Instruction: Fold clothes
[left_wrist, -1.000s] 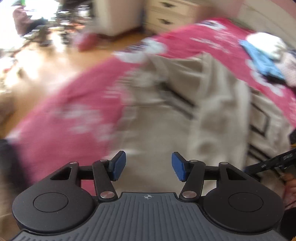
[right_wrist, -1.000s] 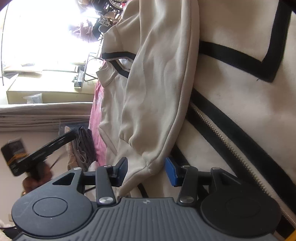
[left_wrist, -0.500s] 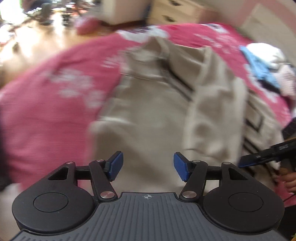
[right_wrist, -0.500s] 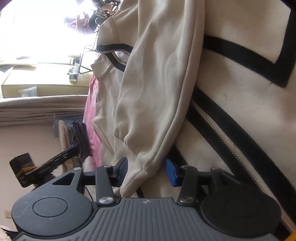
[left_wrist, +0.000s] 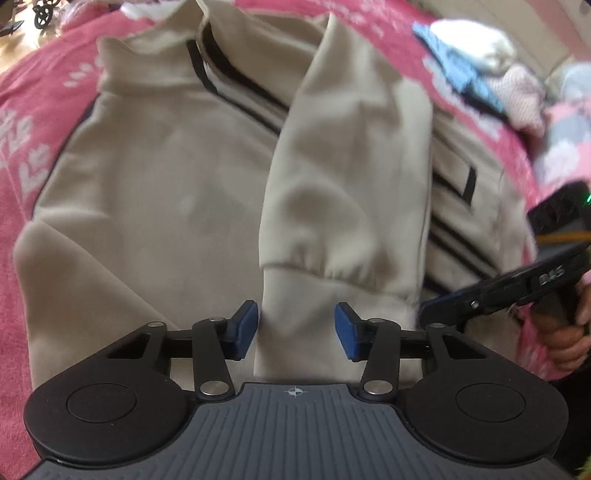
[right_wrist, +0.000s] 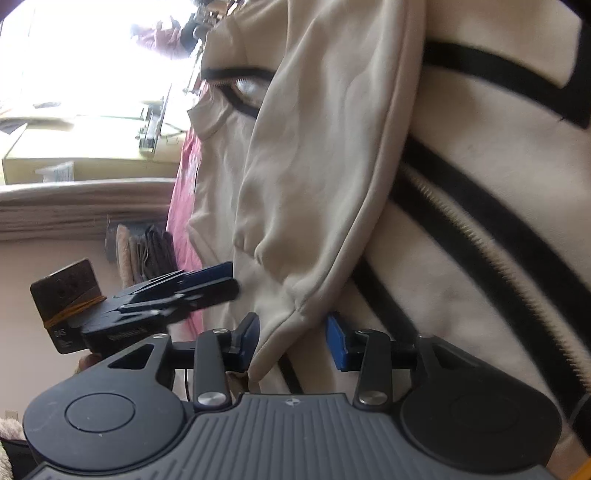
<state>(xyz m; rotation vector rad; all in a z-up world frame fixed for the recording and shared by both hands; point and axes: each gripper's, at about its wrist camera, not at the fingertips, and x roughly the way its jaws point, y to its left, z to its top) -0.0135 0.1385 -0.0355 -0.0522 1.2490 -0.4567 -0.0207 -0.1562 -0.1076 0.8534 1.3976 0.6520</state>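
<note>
Your pink flower-patterned bedspread (left_wrist: 22, 155) carries the beige zip-up fleece jacket with black trim (left_wrist: 155, 192) — loose clothes piled beyond it. Over the jacket, your left gripper (left_wrist: 294, 330) and right gripper (right_wrist: 292, 341) are spread, bracketing its folded sleeve cuff (left_wrist: 314, 295) — unpinched.

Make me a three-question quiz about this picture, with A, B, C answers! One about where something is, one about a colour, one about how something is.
1. Where does the folded sleeve cuff lie?
A. between the left gripper's fingers
B. on the floor
C. on the blue cloth

2. What colour is the bedspread?
A. green
B. pink-red
C. black

3. How do the left gripper's jaws stand?
A. shut tight
B. open
C. hidden

Answers: 1 A, the cuff sits between the blue pads; 2 B, pink-red shows around the jacket; 3 B, a wide gap shows.
</note>
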